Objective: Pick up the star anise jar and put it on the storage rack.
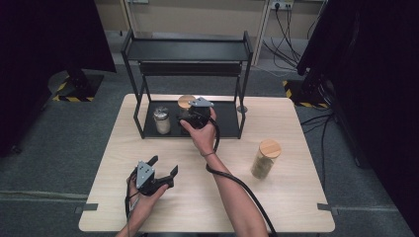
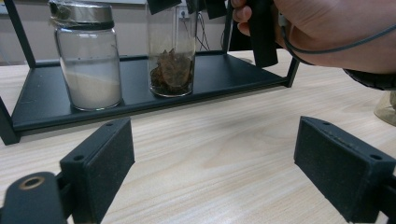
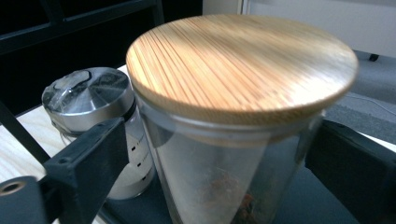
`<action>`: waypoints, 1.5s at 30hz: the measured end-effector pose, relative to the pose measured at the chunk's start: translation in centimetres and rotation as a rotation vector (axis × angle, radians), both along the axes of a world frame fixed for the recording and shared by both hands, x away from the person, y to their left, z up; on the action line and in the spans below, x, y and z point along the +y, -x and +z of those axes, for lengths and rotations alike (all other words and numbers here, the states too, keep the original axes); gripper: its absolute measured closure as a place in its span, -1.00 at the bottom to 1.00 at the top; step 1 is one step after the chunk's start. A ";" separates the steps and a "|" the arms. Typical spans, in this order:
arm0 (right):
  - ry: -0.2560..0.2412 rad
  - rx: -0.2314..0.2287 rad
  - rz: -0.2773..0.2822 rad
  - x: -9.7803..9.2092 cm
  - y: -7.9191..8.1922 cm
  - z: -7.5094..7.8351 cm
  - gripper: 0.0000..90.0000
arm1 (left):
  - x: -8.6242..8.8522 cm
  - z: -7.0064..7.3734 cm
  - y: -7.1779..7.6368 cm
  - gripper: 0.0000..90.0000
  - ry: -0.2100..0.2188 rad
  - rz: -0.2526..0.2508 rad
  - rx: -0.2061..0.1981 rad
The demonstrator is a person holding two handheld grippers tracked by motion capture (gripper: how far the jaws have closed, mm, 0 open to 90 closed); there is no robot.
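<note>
Black jaws of the right gripper [image 3: 205, 168] flank the glass jar [image 3: 224, 186] just under its wooden lid [image 3: 240, 65]; whether they press it I cannot tell. It stands on the rack's [image 1: 227, 121] lower shelf beside a steel-capped jar [image 3: 88, 93]. Glass likely slick, rigid, breakable: grip the body, not the lid. Left gripper [image 1: 165, 168] hangs wide open, holding nothing.

A pale wooden table [image 1: 296, 197] stood on grey carpet [image 1: 54, 143]. Dark curtains [image 1: 44, 39] hung at both sides; cables [image 1: 289, 34] trailed, apparently from a wall socket.
</note>
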State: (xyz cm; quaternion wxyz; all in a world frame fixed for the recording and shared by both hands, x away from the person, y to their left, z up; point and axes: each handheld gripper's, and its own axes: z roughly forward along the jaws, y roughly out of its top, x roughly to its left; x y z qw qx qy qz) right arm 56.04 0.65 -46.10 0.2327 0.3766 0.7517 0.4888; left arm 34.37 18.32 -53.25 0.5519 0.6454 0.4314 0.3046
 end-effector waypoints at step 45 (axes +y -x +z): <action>-0.044 0.006 0.050 -2.6 3.3 0.3 -0.96 | 0.0 0.0 0.0 -0.74 0.000 0.005 -0.004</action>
